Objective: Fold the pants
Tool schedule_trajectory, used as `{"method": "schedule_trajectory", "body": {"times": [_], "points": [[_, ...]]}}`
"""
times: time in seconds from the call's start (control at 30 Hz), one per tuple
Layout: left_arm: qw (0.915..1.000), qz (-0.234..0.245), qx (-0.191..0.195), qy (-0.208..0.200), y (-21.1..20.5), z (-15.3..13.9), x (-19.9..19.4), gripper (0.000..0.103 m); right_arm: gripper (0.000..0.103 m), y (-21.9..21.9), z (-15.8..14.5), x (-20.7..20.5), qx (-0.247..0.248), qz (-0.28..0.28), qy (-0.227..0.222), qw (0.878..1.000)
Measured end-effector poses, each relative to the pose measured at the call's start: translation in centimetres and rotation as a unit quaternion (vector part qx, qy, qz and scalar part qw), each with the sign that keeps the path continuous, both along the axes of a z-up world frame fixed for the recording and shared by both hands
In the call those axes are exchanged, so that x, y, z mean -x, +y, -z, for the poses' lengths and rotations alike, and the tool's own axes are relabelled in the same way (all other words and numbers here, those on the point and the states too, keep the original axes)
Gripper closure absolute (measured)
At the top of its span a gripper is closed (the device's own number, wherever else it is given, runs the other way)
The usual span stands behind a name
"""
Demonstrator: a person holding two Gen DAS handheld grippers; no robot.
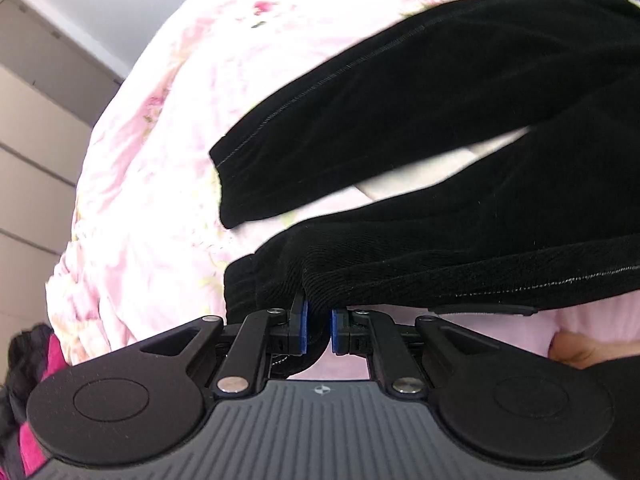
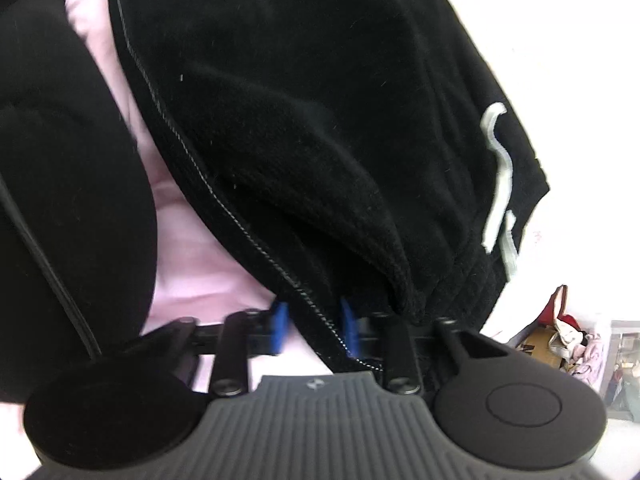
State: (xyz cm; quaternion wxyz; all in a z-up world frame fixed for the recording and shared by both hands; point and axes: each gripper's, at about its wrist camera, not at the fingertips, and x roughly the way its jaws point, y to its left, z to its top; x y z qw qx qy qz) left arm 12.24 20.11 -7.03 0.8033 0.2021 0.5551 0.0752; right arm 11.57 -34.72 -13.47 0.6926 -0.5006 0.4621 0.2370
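In the left wrist view, closest to the camera, the left tool (image 1: pixel 319 330) is seen with its blue pads (image 1: pixel 304 326) pressed together on a thick bunch of the black fleece pants (image 1: pixel 440 128); the cloth is pinched near the cuff of the nearer leg, probably so that this leg can be lifted and laid over the other one. The gripped leg hangs just in front of the tool and runs away to the right, with a grey stitched seam along its lower edge. Behind it, the second leg lies flat on the pink floral bedsheet (image 1: pixel 160 128), a narrow strip of sheet being visible between the two legs. In the right wrist view, the right tool (image 2: pixel 314 322) is nearly closed on the stitched side edge of the same pants, close to the ribbed waistband; the seam passes between its pads, and the grip is judged as a pinch. The white drawstring (image 2: pixel 500 160) lies further to the right. A black sleeve (image 2: pixel 60 160) of the person is seen at the left. Both ends seem to be held so that the fold stays aligned.
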Motion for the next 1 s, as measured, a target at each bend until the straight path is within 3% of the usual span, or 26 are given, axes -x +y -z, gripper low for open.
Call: {"method": "schedule_trajectory", "body": {"times": [0.13,0.27,0.4,0.5,0.73,1.0], "points": [[0.999,-0.038,0.017,-0.016,2.3,-1.0,-1.3,0.092,0.092,-0.1,-3.6,0.1,-0.041,0.029,-0.075,0.996],[0.9972,-0.061,0.023,-0.038,3.6,-2.4,-2.5,0.092,0.095,0.6,-7.5,-2.2,-0.074,0.065,-0.158,0.983],[0.9954,-0.076,0.016,-0.055,5.1,-2.9,-6.0,0.092,0.097,1.6,-10.5,-7.3,-0.098,0.107,-0.211,0.967],[0.9945,-0.087,0.008,-0.058,5.7,-2.9,-9.3,0.092,0.098,2.0,-11.0,-12.7,-0.102,0.138,-0.231,0.958],[0.9944,-0.095,-0.02,-0.043,6.7,0.6,-18.6,0.092,0.099,4.8,-7.6,-25.3,-0.067,0.173,-0.22,0.958],[0.9964,-0.082,-0.023,-0.001,7.5,7.4,-26.2,0.09,0.097,4.5,0.7,-36.3,-0.047,0.208,-0.13,0.968]]}}
